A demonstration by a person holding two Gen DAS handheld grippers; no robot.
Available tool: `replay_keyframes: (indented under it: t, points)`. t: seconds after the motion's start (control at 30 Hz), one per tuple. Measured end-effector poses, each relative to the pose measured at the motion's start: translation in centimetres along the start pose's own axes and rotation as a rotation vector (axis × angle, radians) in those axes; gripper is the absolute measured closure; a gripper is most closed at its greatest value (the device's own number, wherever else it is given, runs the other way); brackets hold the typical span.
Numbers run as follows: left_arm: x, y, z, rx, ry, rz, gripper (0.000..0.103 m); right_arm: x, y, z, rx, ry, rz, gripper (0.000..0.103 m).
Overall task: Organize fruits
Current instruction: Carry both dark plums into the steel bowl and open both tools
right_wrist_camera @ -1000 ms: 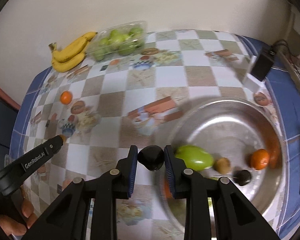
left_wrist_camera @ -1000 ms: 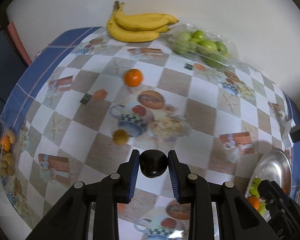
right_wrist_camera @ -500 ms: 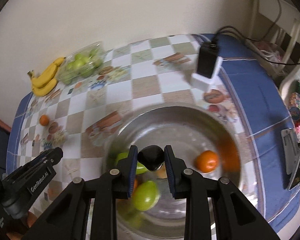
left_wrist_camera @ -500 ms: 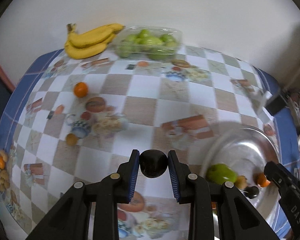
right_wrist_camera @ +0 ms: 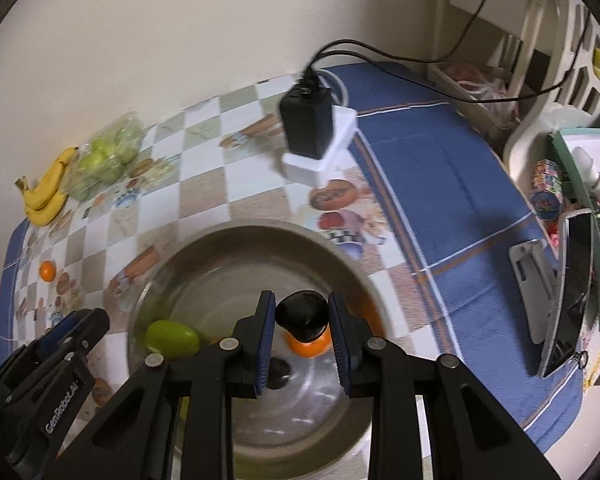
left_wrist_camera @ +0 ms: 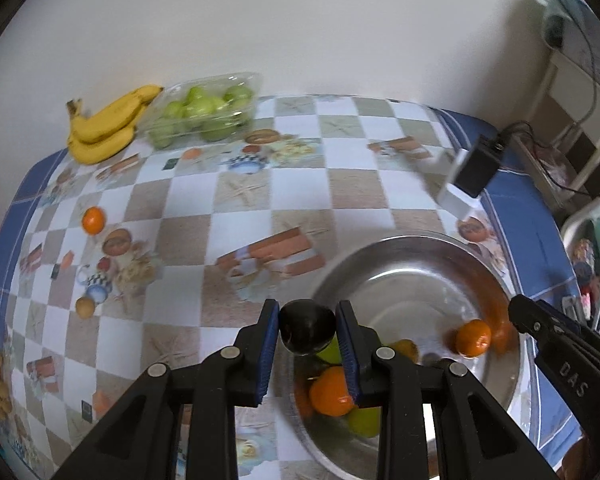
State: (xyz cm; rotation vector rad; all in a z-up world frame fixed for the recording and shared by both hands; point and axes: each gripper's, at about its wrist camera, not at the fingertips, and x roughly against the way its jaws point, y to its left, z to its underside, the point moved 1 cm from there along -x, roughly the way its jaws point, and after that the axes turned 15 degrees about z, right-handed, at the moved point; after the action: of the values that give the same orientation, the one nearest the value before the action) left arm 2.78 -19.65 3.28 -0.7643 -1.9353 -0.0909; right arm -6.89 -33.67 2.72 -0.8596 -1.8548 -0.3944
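My left gripper [left_wrist_camera: 307, 330] is shut on a dark plum [left_wrist_camera: 307, 332] and holds it above the near-left rim of the steel bowl [left_wrist_camera: 412, 248]. My right gripper [right_wrist_camera: 301, 318] is shut on another dark plum [right_wrist_camera: 302, 320] above the middle of the same bowl [right_wrist_camera: 204, 252]. The bowl holds oranges [left_wrist_camera: 473, 337], green fruit [right_wrist_camera: 171, 338] and a small dark fruit [right_wrist_camera: 278, 370]. An orange [left_wrist_camera: 93, 220] and a small brown fruit [left_wrist_camera: 85, 306] lie loose on the checkered tablecloth at left.
Bananas [left_wrist_camera: 104, 130] and a clear box of green fruit [left_wrist_camera: 204, 114] sit by the back wall. A black and white charger block [right_wrist_camera: 314, 138] with cables stands behind the bowl. A shelf with clutter [right_wrist_camera: 572, 208] is at the right of the table.
Both grippers have swung right with their plums. The left one now hangs at the bowl's rim. The right one has moved further over the bowl's middle.
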Motion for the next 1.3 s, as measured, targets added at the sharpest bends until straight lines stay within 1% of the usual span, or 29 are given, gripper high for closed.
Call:
replay_keyframes:
  t: [0.2, 0.37, 0.43, 0.63, 1.07, 1.3]
  points:
    - [-0.8, -1.9, 0.0, -0.057, 0.0, 0.033, 0.072, -0.6, -0.9, -0.2, -0.022, 0.008, -0.003, 0.075]
    - [-1.7, -2.7, 0.0, -0.083, 0.003, 0.052, 0.072, -1.2, -0.8, -0.2, -0.031, 0.013, -0.031, 0.075]
    - [-2.1, -2.7, -0.1, -0.083, 0.005, 0.063, 0.072, -1.5, -0.6, -0.2, -0.033, 0.012, -0.048, 0.075]
    - [-3.6, -2.7, -0.3, -0.08, 0.019, 0.094, 0.072, -2.9, 0.1, -0.1, -0.023, 0.021, -0.06, 0.075]
    - [-6.5, -1.9, -0.5, -0.055, 0.06, 0.131, 0.072, -4.9, 1.5, -0.1, -0.003, 0.028, -0.049, 0.075]
    - [-7.5, -1.3, -0.5, -0.038, 0.078, 0.144, 0.072, -5.7, 1.9, -0.2, 0.001, 0.035, -0.037, 0.075]
